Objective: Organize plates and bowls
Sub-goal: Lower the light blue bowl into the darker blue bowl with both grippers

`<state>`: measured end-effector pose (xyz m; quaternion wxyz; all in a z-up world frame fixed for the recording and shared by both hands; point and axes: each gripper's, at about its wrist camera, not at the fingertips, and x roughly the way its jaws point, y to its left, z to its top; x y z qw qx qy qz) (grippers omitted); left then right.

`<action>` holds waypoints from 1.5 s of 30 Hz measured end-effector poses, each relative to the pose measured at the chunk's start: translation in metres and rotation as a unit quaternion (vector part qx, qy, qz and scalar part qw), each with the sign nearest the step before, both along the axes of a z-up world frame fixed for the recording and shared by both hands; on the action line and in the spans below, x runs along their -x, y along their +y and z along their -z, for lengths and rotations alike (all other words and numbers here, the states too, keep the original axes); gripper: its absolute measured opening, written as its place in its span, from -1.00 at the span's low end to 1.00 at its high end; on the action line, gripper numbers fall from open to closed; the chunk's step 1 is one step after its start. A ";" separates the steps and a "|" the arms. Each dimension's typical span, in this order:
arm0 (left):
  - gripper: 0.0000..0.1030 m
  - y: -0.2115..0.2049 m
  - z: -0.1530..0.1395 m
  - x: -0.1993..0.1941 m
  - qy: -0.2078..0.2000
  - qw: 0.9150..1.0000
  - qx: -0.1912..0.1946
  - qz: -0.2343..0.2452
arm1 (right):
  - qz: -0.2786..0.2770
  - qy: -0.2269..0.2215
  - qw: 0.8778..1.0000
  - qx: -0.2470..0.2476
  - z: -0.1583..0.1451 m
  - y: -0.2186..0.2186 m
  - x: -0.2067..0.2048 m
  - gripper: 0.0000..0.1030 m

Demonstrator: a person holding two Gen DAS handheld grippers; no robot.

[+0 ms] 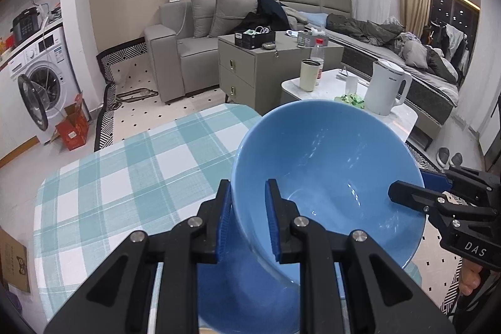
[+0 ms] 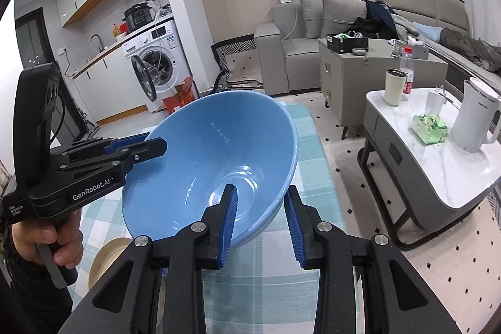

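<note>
A large blue bowl [image 1: 328, 177] is held tilted above the checked tablecloth. My left gripper [image 1: 249, 219] straddles its near rim, one finger inside and one outside, shut on it. In the right wrist view the same bowl [image 2: 213, 158] is straddled at its near rim by my right gripper [image 2: 261, 223], whose pads stand a little wider than the wall. The left gripper [image 2: 150, 146] shows there on the far-left rim, and the right gripper [image 1: 407, 191] shows in the left wrist view on the right rim. A beige plate [image 2: 106, 259] lies on the table below.
The table has a teal-and-white checked cloth [image 1: 131, 177]. A low marble coffee table [image 2: 438, 165] stands to the right with a white kettle [image 2: 476, 118], a cream tumbler [image 2: 394, 87] and a green packet [image 2: 429, 125]. A grey cabinet [image 2: 360, 74] and sofa are behind.
</note>
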<state>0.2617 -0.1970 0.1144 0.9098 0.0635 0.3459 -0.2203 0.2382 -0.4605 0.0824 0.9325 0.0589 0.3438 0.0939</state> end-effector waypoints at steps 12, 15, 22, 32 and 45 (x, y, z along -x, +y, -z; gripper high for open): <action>-0.62 0.046 0.012 0.005 0.010 0.999 0.006 -0.034 | -0.035 0.006 0.999 0.009 0.006 0.051 -0.007 -0.38; -0.62 0.054 0.017 0.006 0.015 0.999 0.004 -0.042 | -0.043 0.009 0.999 0.010 0.010 0.060 -0.007 -0.38; -0.62 0.067 0.027 0.011 0.025 0.998 0.000 -0.052 | -0.059 0.021 0.998 0.010 0.021 0.073 -0.007 -0.38; -0.62 0.067 0.040 0.019 0.034 0.998 -0.012 -0.051 | -0.063 0.027 0.998 0.006 0.033 0.076 0.000 -0.38; -0.62 0.061 0.056 0.016 0.047 0.997 -0.022 -0.050 | -0.057 0.043 0.997 0.004 0.048 0.073 -0.004 -0.38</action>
